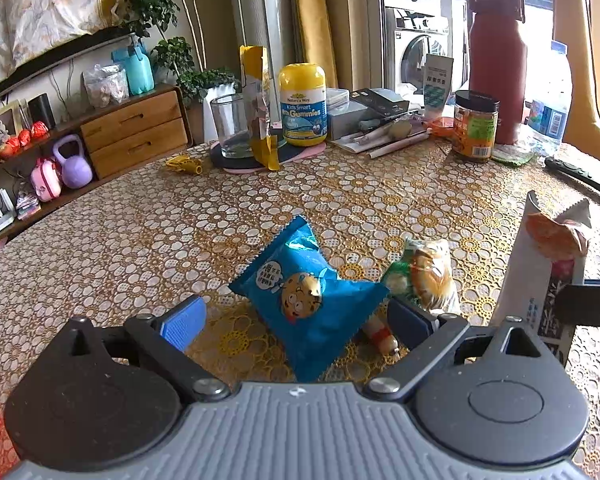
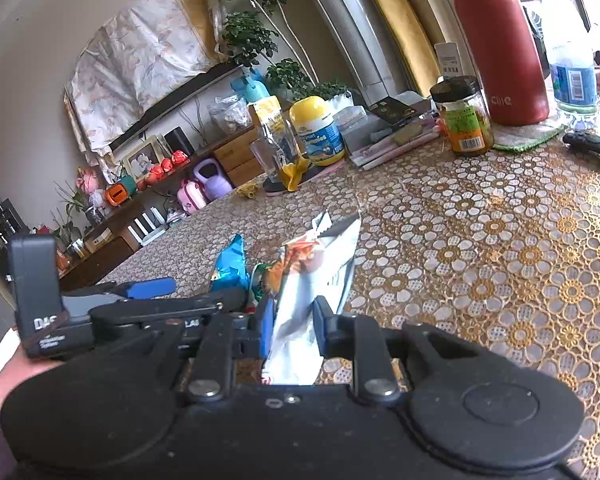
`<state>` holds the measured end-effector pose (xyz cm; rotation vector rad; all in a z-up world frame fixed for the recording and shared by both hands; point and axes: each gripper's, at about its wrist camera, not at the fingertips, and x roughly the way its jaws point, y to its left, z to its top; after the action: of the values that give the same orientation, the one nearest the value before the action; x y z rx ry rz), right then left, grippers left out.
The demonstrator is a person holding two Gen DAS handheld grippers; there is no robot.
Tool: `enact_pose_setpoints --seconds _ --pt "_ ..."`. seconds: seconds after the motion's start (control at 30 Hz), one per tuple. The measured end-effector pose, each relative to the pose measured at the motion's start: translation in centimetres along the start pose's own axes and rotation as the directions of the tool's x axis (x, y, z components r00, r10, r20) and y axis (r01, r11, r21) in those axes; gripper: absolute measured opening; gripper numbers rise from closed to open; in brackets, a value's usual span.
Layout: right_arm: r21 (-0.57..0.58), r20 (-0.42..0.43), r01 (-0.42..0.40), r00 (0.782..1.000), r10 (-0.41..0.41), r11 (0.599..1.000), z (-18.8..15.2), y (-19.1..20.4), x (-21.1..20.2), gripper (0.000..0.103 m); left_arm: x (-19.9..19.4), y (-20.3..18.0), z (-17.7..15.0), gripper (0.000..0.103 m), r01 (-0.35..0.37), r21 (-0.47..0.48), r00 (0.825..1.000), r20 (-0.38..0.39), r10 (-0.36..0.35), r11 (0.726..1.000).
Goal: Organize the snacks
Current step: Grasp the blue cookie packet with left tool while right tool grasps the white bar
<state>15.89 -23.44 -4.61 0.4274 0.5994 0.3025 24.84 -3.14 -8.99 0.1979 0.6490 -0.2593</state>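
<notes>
A blue cookie packet (image 1: pixel 306 296) lies on the patterned tablecloth (image 1: pixel 140 240), between the wide-apart fingers of my open left gripper (image 1: pixel 296 322). A bread snack in a clear and green wrapper (image 1: pixel 430 272) lies just right of it, and a small sausage stick (image 1: pixel 380 334) lies by the right finger. My right gripper (image 2: pixel 294 320) is shut on a white snack bag (image 2: pixel 320 280) and holds it upright; the bag also shows in the left wrist view (image 1: pixel 540 280). The blue packet (image 2: pixel 230 264) shows left of the bag in the right wrist view.
At the table's far side stand a glass (image 1: pixel 230 126), a yellow pouch (image 1: pixel 260 108), a gummies bottle (image 1: pixel 303 104), boxes and papers (image 1: pixel 364 120), a jar (image 1: pixel 475 126), a red flask (image 1: pixel 498 64) and a water bottle (image 1: pixel 552 96). A remote (image 1: pixel 580 172) lies at right.
</notes>
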Motion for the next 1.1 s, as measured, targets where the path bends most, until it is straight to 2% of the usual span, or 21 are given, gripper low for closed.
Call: enact_pose_setpoints --seconds 0.1,0.13,0.47,0.73,1.1 --pt "0.001 -0.001 -0.002 1.000 0.002 1.000 0.0 0.0 0.0 0.020 0.3 -0.2 0.0 0.074 0.002 0.010 1.000 0.000 -0.002 1.000" --pt "0.001 -0.001 -0.003 1.000 0.003 1.000 0.0 0.0 0.0 0.020 0.5 -0.4 0.0 0.063 -0.001 0.018 1.000 -0.007 0.001 1.000" --pt "0.008 0.000 -0.002 1.000 0.002 1.000 0.0 0.0 -0.1 0.020 -0.2 -0.4 0.0 0.036 -0.001 -0.009 1.000 0.002 0.001 1.000" --pt "-0.004 0.012 -0.007 1.000 0.007 1.000 0.1 0.8 -0.6 0.020 -3.0 -0.3 -0.9 0.032 0.003 -0.039 1.000 0.022 -0.002 0.999" --pt "-0.048 0.026 -0.025 0.999 0.026 0.999 -0.1 3.1 -2.7 0.018 -10.5 -0.1 -3.2 0.030 -0.010 -0.104 0.997 0.071 0.017 0.995"
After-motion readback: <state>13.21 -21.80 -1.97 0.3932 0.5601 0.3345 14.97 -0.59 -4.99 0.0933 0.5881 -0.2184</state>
